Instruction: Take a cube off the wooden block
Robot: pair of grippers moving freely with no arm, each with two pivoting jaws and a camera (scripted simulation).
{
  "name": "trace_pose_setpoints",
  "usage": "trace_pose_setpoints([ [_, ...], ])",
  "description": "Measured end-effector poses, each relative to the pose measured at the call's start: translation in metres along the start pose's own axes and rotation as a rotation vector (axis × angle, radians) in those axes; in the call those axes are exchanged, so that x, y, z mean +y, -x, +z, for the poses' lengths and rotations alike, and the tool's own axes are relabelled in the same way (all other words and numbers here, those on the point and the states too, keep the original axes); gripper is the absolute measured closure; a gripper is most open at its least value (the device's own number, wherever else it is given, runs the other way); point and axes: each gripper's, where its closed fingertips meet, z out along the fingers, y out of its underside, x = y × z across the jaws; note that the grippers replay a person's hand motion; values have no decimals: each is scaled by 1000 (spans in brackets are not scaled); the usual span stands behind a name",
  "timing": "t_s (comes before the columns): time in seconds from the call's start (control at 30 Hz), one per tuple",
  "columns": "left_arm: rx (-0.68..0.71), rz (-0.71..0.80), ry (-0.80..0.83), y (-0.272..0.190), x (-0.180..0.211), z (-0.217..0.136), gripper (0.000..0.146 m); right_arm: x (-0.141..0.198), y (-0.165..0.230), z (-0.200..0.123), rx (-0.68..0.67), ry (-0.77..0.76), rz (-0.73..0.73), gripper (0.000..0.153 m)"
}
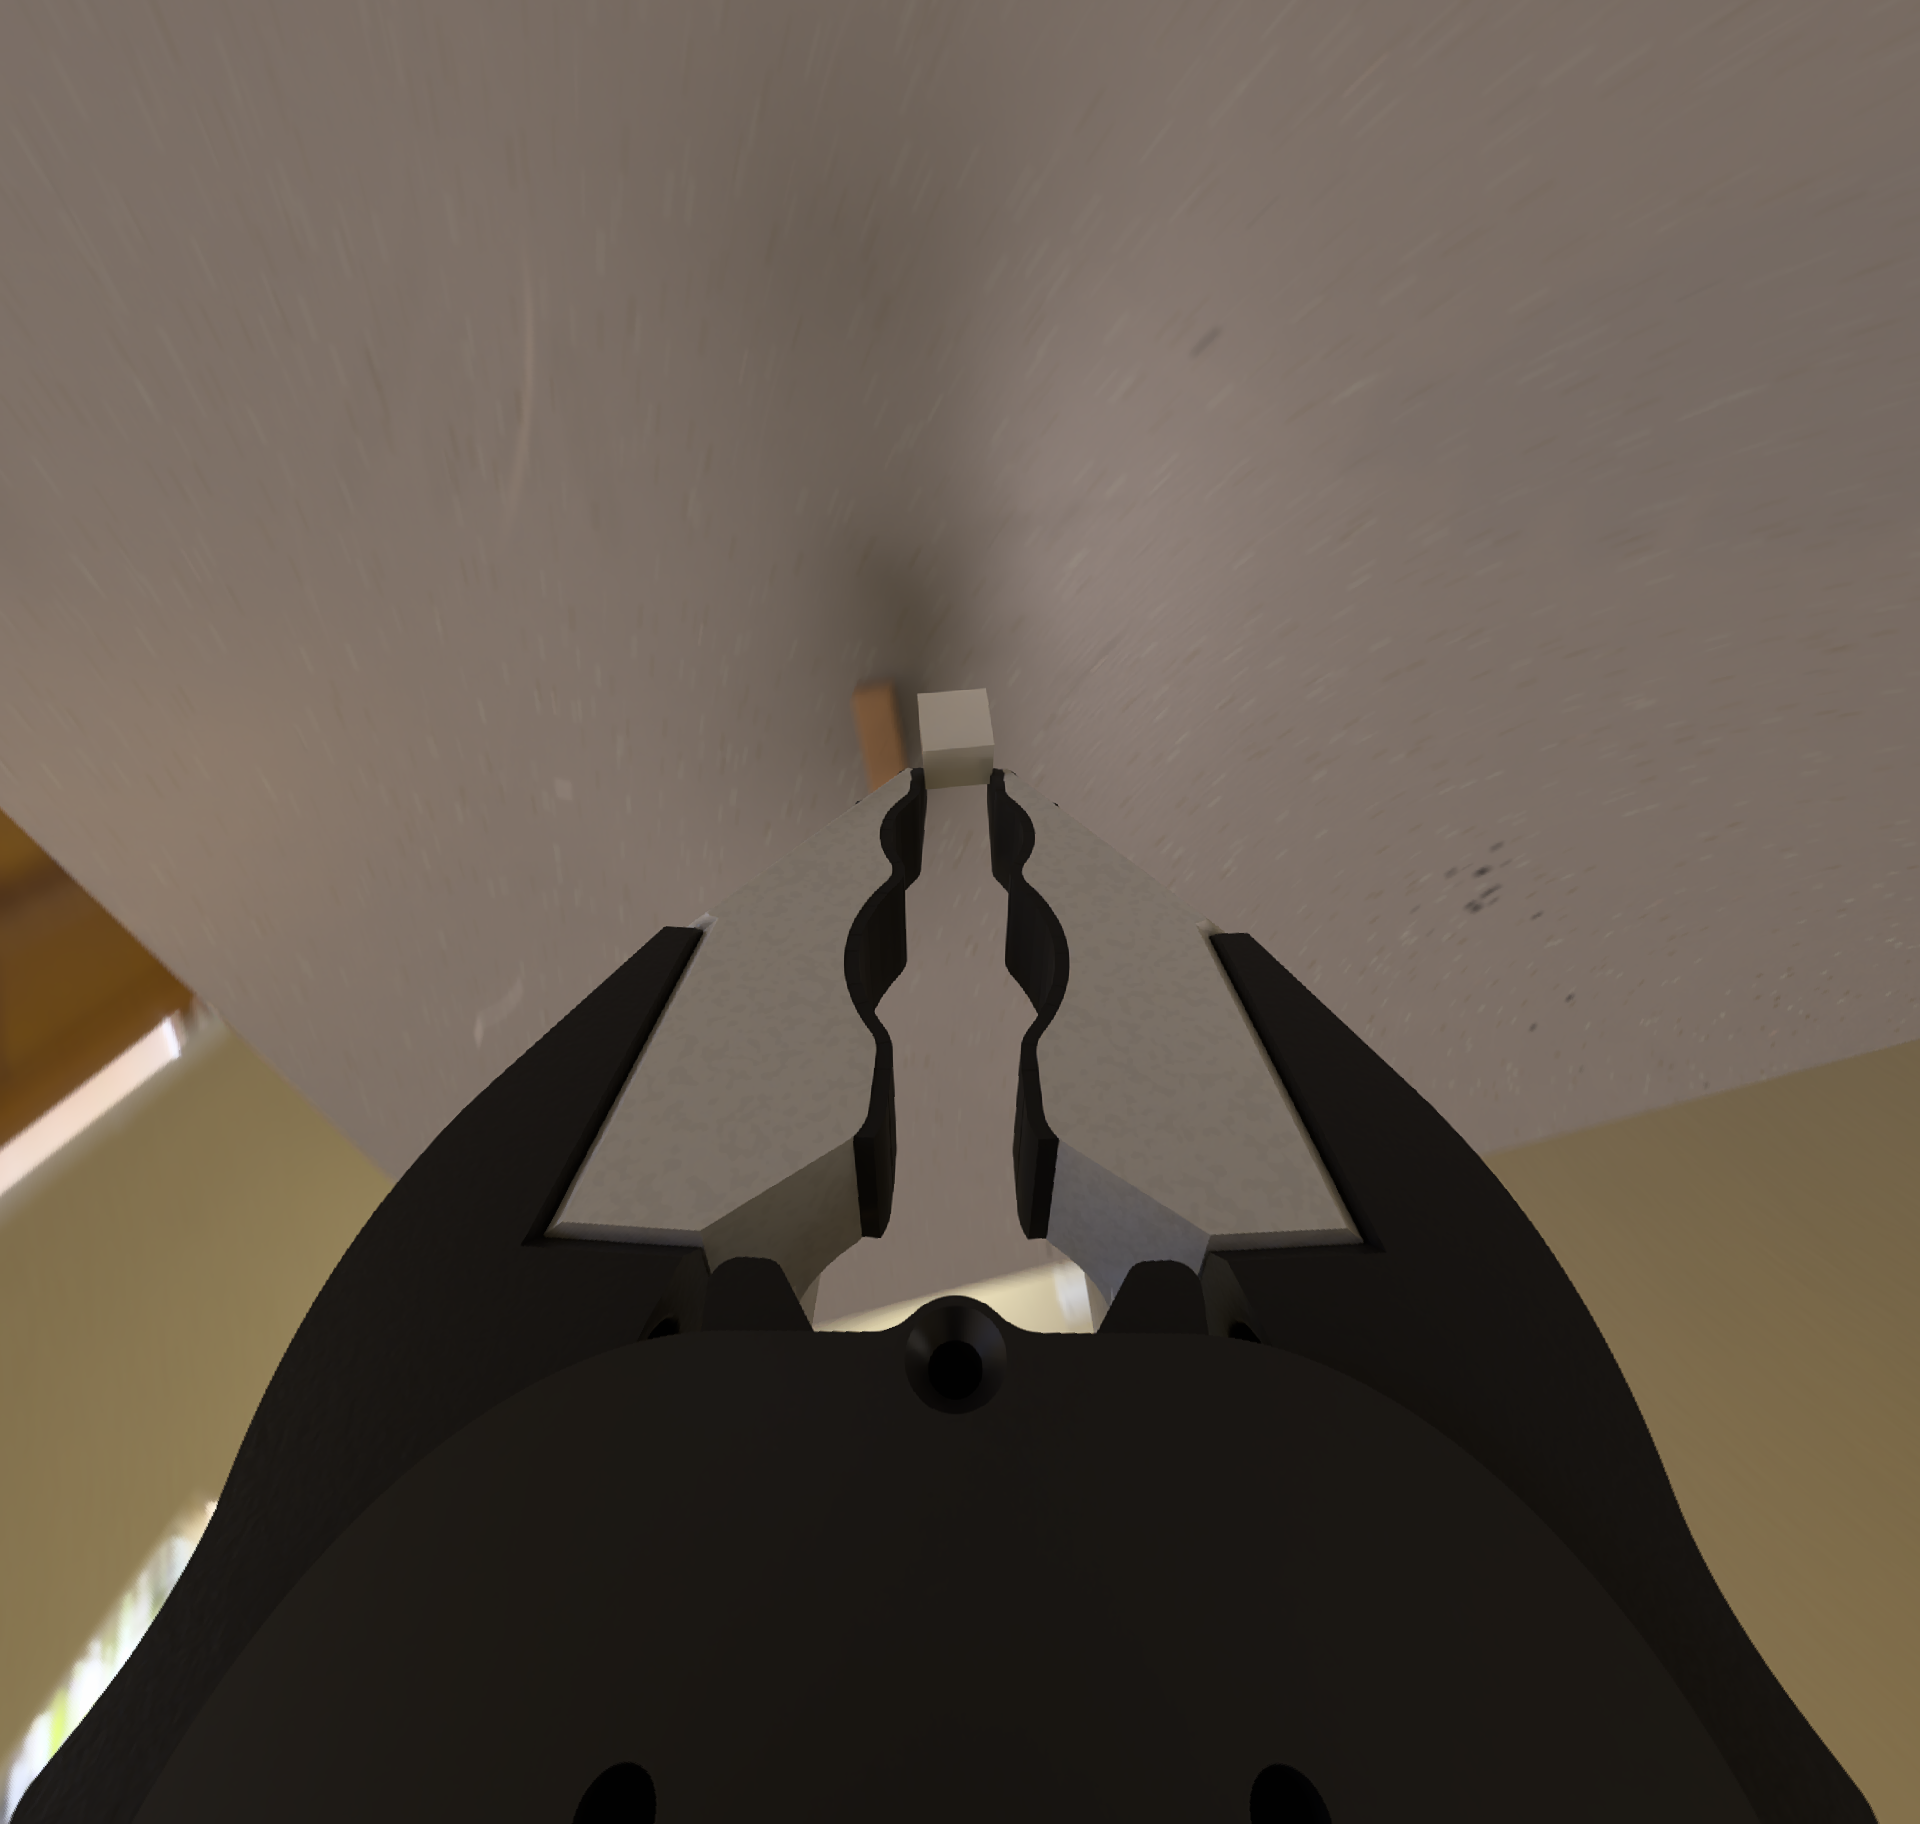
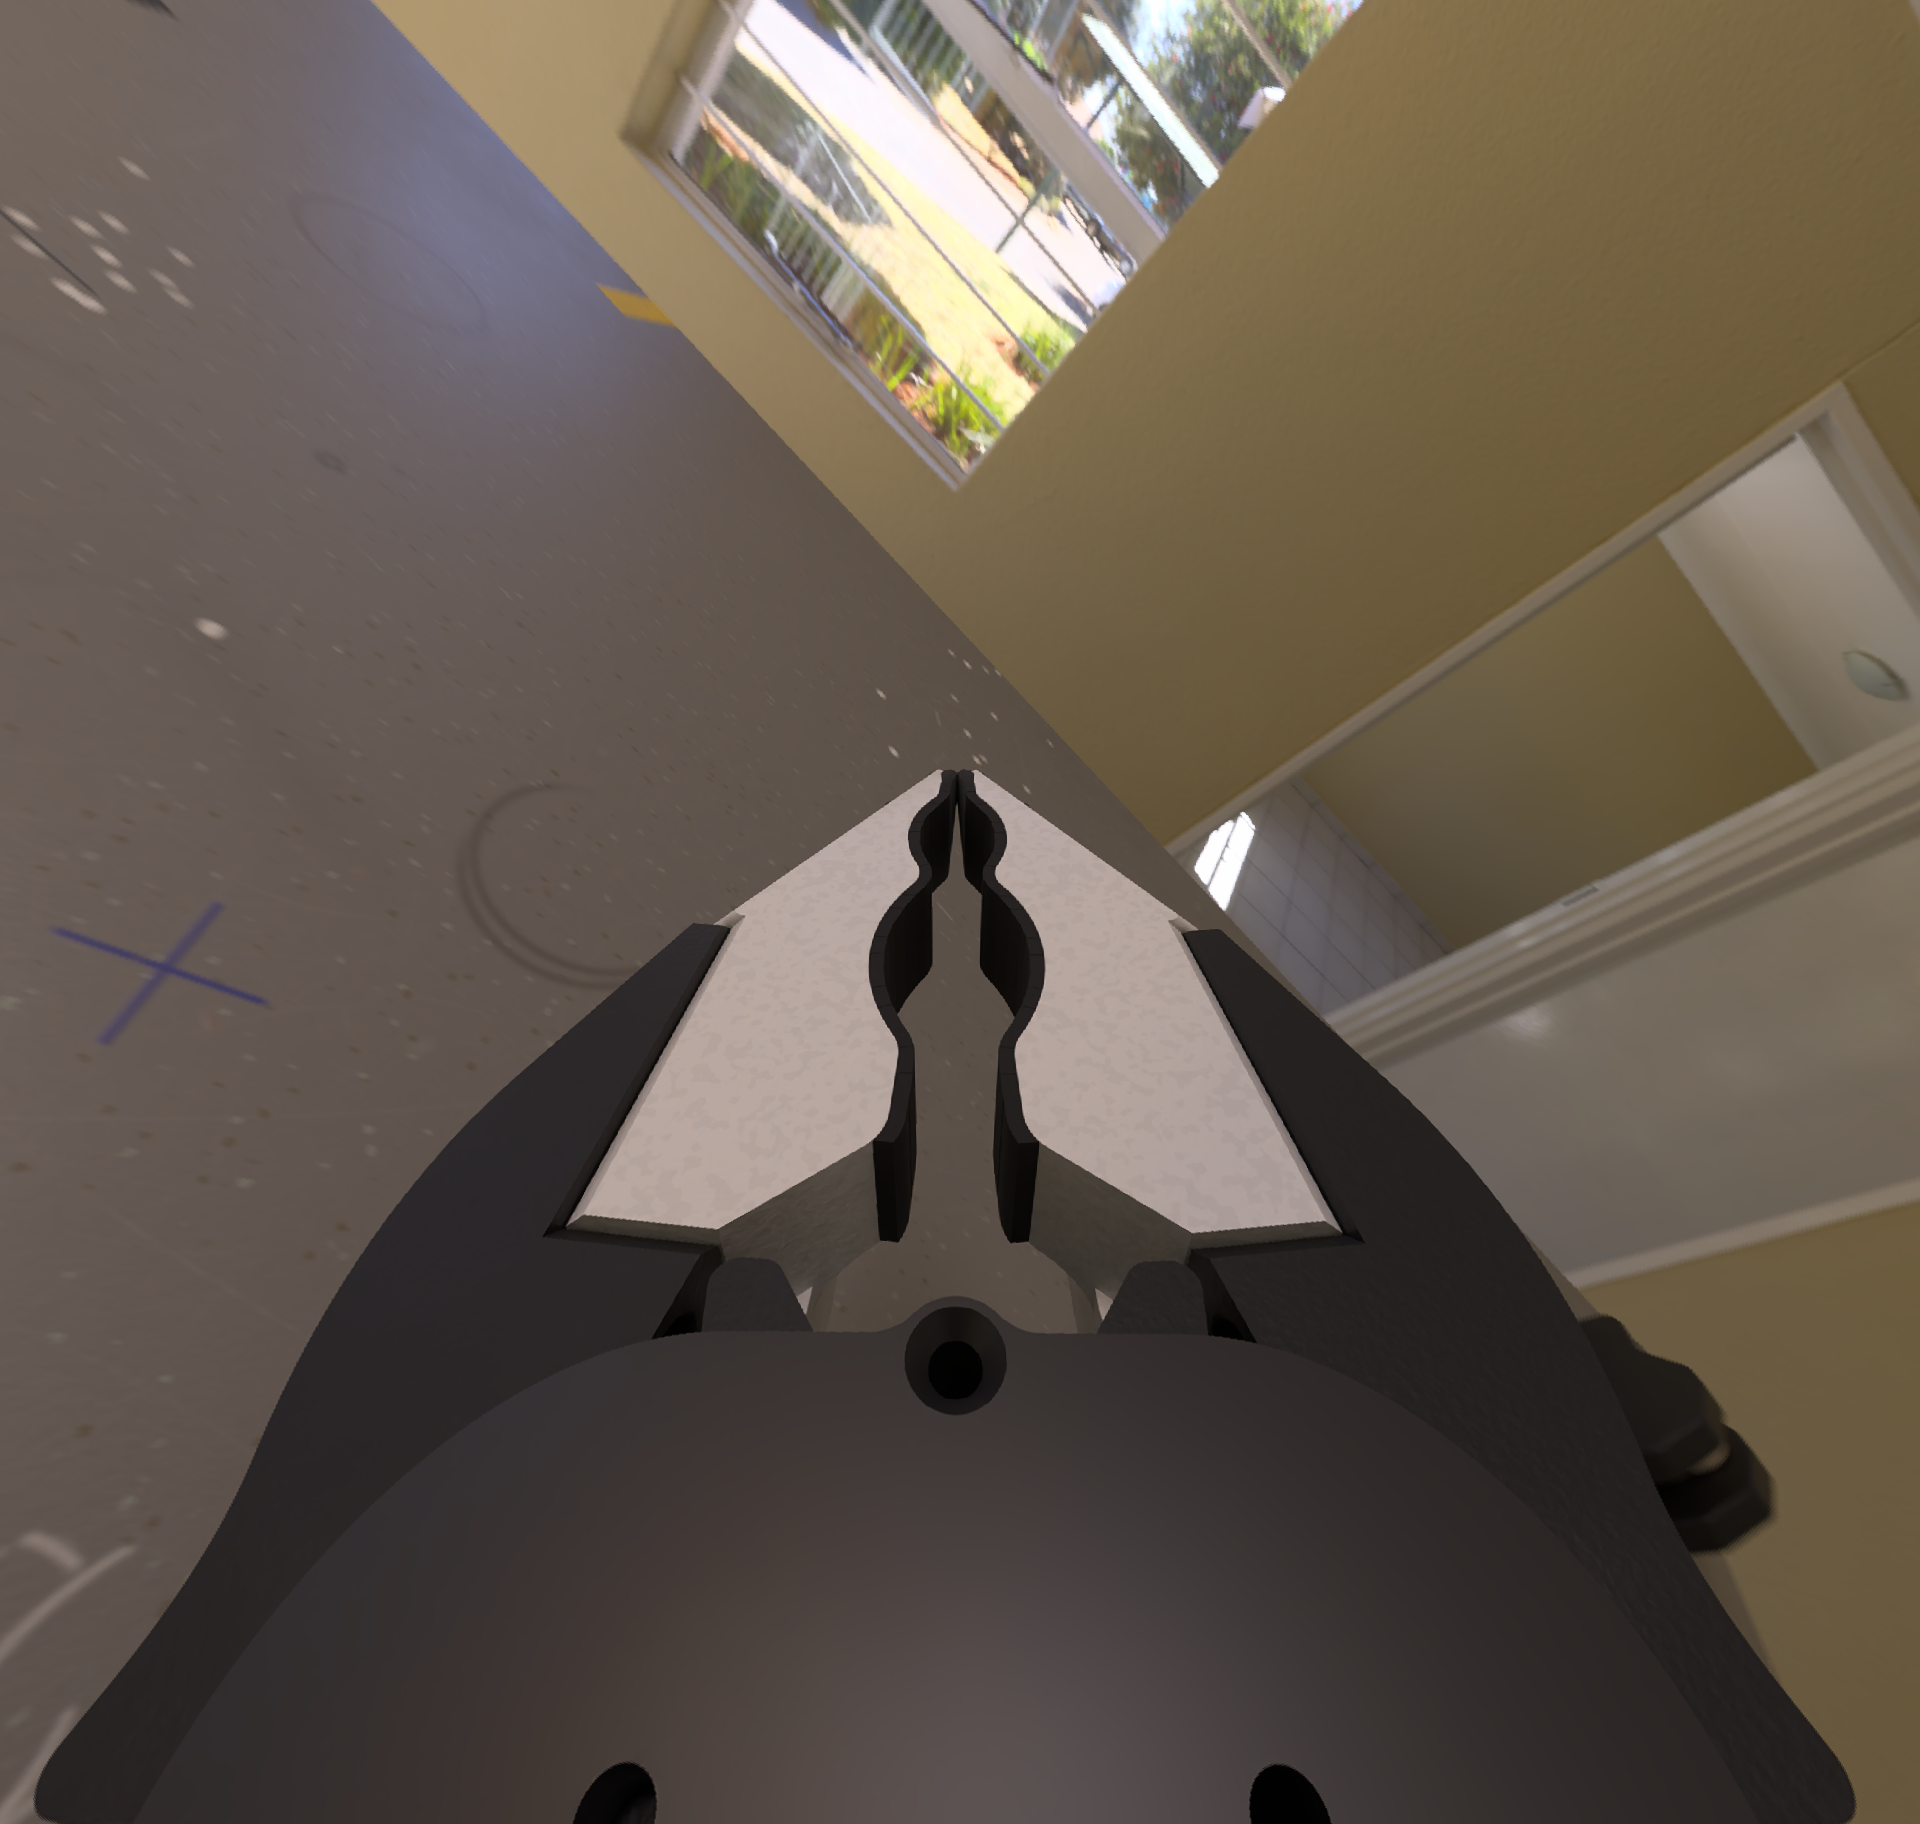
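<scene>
In the left wrist view my left gripper (image 1: 954, 780) is shut on a small white cube (image 1: 954, 744), which sits between its fingertips; the tips stand one cube width apart. Just behind and left of the cube, a sliver of the wooden block (image 1: 878, 727) shows on the grey table (image 1: 1351, 424); the fingers hide the rest of it. I cannot tell whether the cube touches the block. In the right wrist view my right gripper (image 2: 956, 777) is shut and empty, its tips near the table's edge. Neither cube nor block shows there.
The grey table (image 2: 312, 631) bears a blue cross mark (image 2: 166, 969) and ring marks. A small yellow piece (image 2: 636, 304) lies at its far edge. Beyond the edge are a yellow wall and a window (image 2: 987, 143). The table's edges (image 1: 1558, 1109) also show low in the left wrist view.
</scene>
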Motion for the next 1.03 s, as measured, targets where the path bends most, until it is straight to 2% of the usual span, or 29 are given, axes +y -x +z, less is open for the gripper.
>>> trace_pose_setpoints([
  [0.13, 37, 257, -427, -74, -60, -59, 135, -18, 13, -4, -42, -65, 15, 153],
  [0.2, 165, 422, -649, -143, -93, -84, 135, -28, 18, -6, -52, -93, -7, 153],
  [0.27, 375, 626, -754, -225, -111, -93, 135, -35, 22, -7, -50, -114, -18, 153],
  [0.33, 494, 806, -713, -292, -123, -78, 135, -46, 30, -7, -98, -176, 43, 153],
  [0.43, 419, 949, -584, -352, -151, -26, 135, -56, 40, -7, -160, -242, 127, 153],
  [0.53, 369, 1144, -453, -390, -167, 26, 134, -65, 49, -8, -234, -300, 250, 153],
  [0.6, 255, 1223, -403, -395, -180, 56, 134, -72, 55, -11, -292, -336, 329, 153],
  [0.67, 210, 1263, -324, -397, -186, 78, 135, -76, 59, -14, -315, -354, 344, 153],
  [0.83, 214, 1262, -236, -403, -193, 108, 135, -81, 55, -18, -319, -372, 365, 153],
  [1.03, 205, 1295, -187, -405, -195, 121, 135, -85, 51, -21, -355, -378, 470, 153],
])
